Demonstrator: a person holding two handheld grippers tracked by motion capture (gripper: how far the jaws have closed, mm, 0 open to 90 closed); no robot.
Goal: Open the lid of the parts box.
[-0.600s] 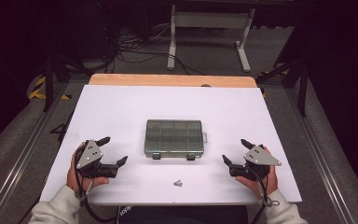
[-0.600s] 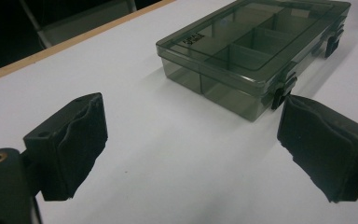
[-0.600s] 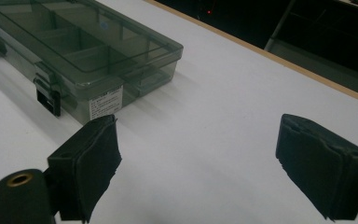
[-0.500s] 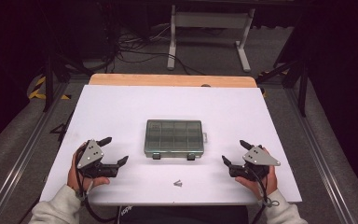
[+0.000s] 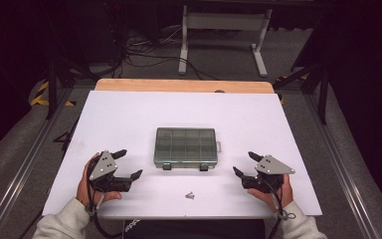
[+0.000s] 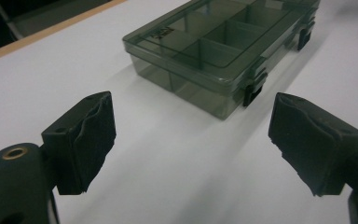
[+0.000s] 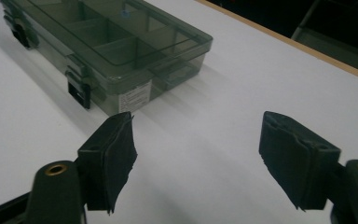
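Spanning most of the high view, the white worktop (image 5: 129, 124) carries a closed, smoke-green compartment box (image 5: 186, 147) at its centre, two dark latches facing the person. Left of it rests the left tool (image 5: 128, 164), right of it the right tool (image 5: 244, 164), each well apart from the box and pointed inward at it. Both tools stand with jaws wide apart and nothing between them; the gripper views show bare worktop between the black pads. Near the front edge, between the two hands, lies a small screw (image 5: 190, 195), untouched. Set against the earlier high views, little differs: box and screw lie where they were, and the hands have barely shifted. That suggests the work is only starting, with the box latches the likely first target.
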